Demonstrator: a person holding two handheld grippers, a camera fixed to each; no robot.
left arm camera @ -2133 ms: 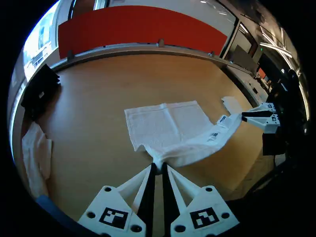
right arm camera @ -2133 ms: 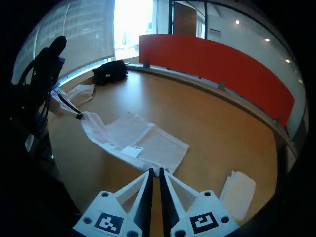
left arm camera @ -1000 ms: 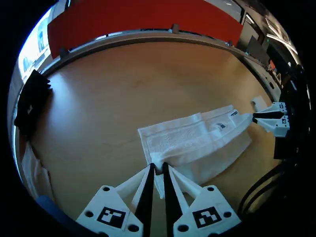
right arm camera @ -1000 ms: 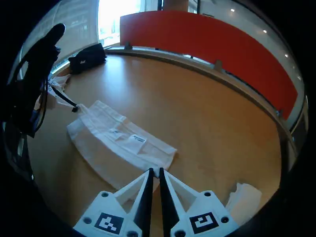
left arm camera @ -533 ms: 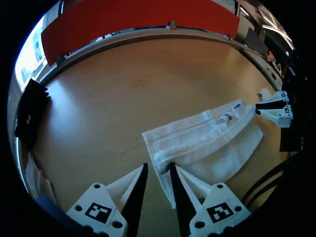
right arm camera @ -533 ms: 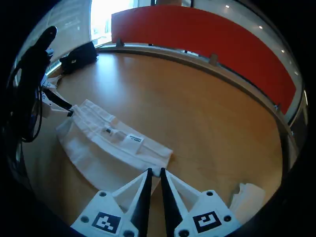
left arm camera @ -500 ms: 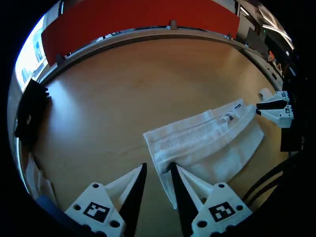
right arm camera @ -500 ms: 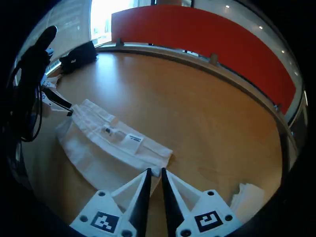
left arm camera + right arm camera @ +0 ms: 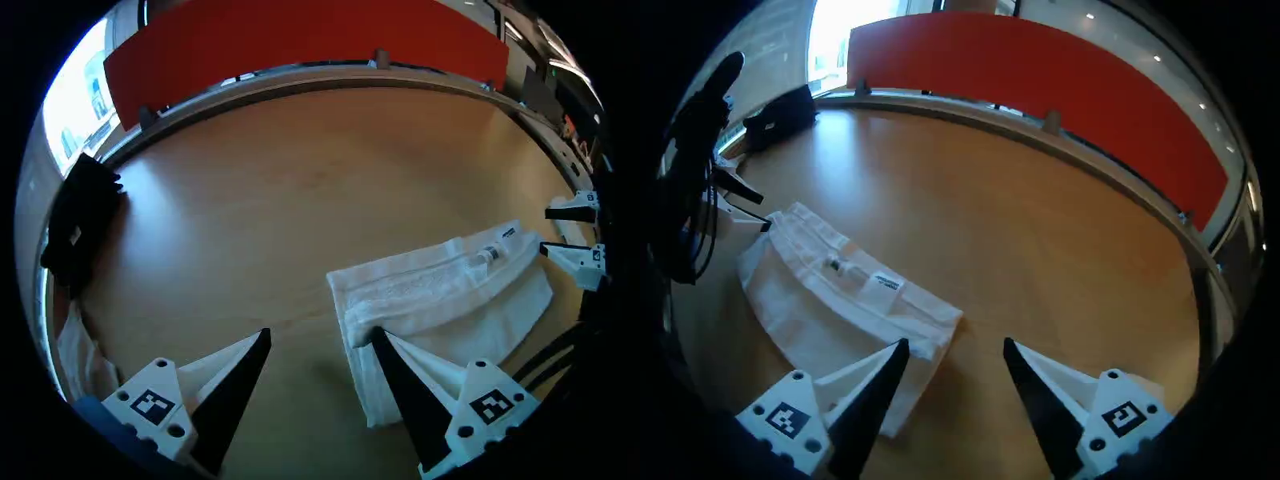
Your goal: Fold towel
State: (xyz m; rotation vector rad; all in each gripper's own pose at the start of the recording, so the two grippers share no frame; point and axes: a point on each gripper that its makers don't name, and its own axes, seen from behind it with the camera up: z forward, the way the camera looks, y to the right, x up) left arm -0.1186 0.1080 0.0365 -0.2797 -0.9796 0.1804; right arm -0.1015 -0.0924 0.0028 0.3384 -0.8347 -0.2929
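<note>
Both grippers have spread since half a second ago: left gripper (image 9: 319,331) went from a partial gap to wide open, right gripper (image 9: 955,342) from a narrow slit to wide open, and neither holds anything. Two seconds ago each was pinched on a lifted towel edge; that edge is now laid over. Towel (image 9: 432,296) lies folded lengthwise on the table (image 9: 264,200), a narrower upper layer over a wider lower one, on the side of the table away from the red panel (image 9: 304,36). In the left gripper view the towel sits further right than before. Left gripper's right finger tip overlaps the towel corner farthest from the panel; contact cannot be told. In the right gripper view the towel (image 9: 824,296) shows a label (image 9: 886,282) on its upper layer, and the left finger tip overlaps the towel's edge. Left gripper (image 9: 765,214) is seen there at the towel's other end, fingers apart. Right gripper (image 9: 546,230) appears likewise in the left gripper view, fingers apart. Black bag (image 9: 80,216) is unchanged, close under the panel's end.
</note>
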